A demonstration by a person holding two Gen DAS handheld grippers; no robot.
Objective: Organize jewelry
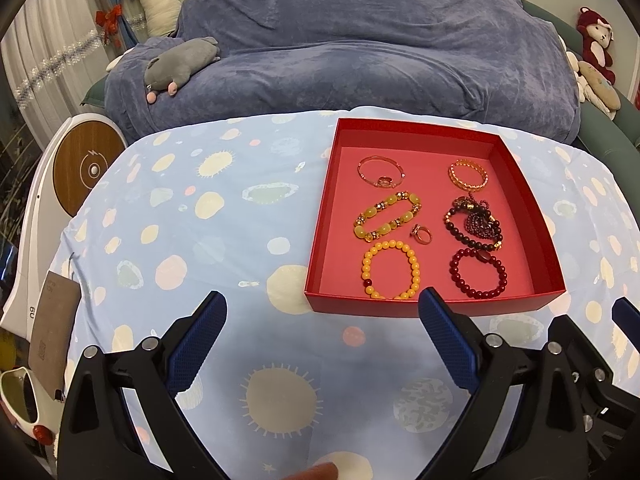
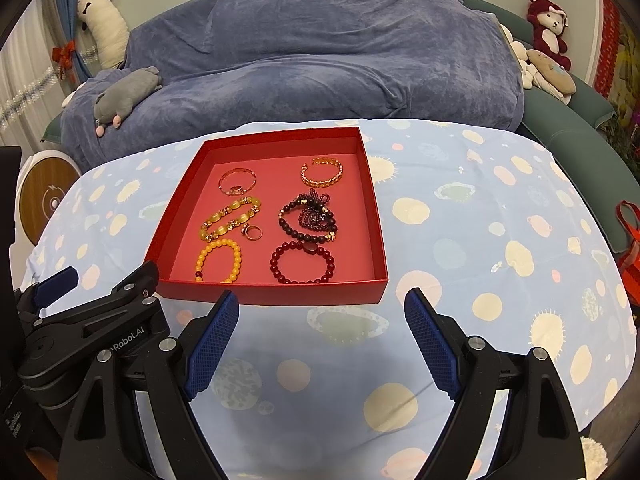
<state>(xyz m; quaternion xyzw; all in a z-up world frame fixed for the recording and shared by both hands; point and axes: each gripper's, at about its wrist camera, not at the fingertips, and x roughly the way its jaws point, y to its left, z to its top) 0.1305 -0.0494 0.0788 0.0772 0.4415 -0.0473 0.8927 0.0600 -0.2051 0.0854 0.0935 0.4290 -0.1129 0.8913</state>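
While both claws hover spread wide and empty over the worktop's near edge:
Left claw (image 1: pixel 322 300): beside right claw (image 2: pixel 322 298).
Red box (image 2: pixel 276 295): mid-worktop, holding bracelets, a ring (image 2: pixel 253 233).

The box (image 2: pixel 376 216) sits on the counter (image 2: pixel 460 280). Inside, two columns of three: at 11 o'clock a bangle (image 2: pixel 237 181), at 1 a cuff (image 2: pixel 322 175), bracelets below (a ring (image 2: pixel 253 232) near centre). Behind the counter, at 12, lies a sofa (image 2: pixel 320 52).
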